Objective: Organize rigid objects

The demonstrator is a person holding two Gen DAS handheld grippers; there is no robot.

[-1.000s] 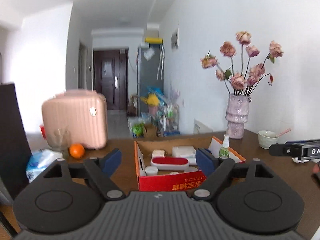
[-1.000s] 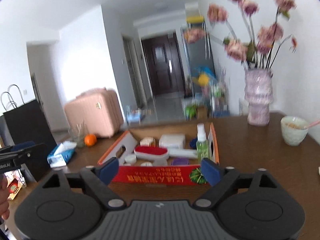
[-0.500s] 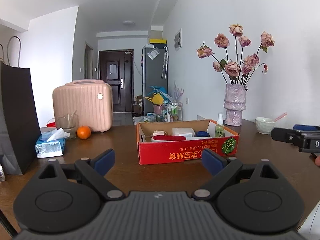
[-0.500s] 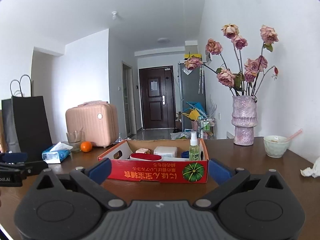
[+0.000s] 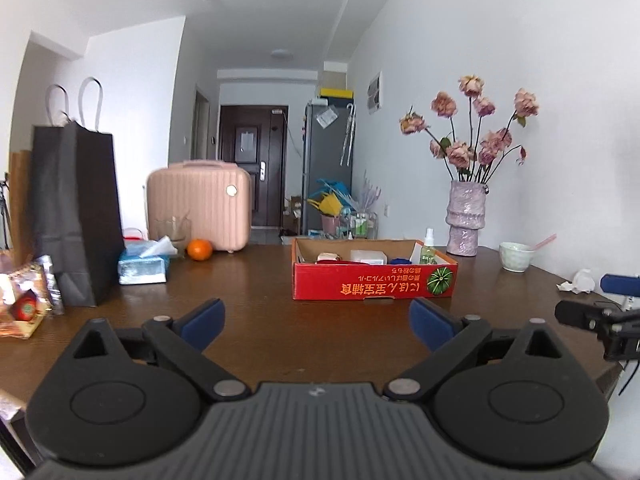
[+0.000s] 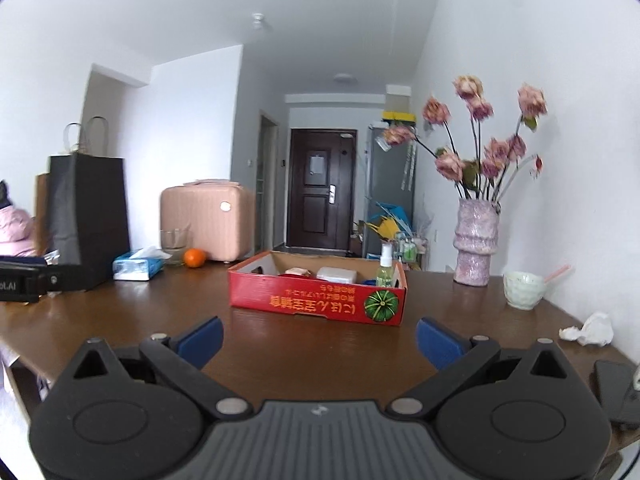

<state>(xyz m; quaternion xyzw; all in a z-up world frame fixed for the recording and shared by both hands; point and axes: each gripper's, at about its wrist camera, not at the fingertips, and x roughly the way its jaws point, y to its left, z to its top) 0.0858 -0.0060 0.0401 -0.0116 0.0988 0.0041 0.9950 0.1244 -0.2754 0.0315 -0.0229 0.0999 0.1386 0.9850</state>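
Observation:
A red cardboard box [image 5: 374, 284] [image 6: 316, 300] stands in the middle of the brown table [image 5: 260, 320]. It holds a green spray bottle [image 5: 428, 248] [image 6: 385, 268], a white box [image 6: 337, 274] and other small items, partly hidden by its wall. My left gripper [image 5: 318, 322] is open and empty, low over the table's near edge, well short of the box. My right gripper [image 6: 320, 340] is open and empty, also short of the box. The right gripper shows at the left wrist view's right edge [image 5: 596, 314].
A black paper bag [image 5: 76, 216], tissue pack [image 5: 142, 266], orange [image 5: 199, 249], glass and pink case [image 5: 198, 204] stand at left. A flower vase [image 5: 466, 220], white bowl [image 5: 516, 256] and crumpled tissue [image 6: 592, 330] are at right. Snack packets [image 5: 24, 304] lie far left.
Both grippers have pulled back and away from the box and dropped lower; the box now looks smaller and farther. Both stay open and empty.

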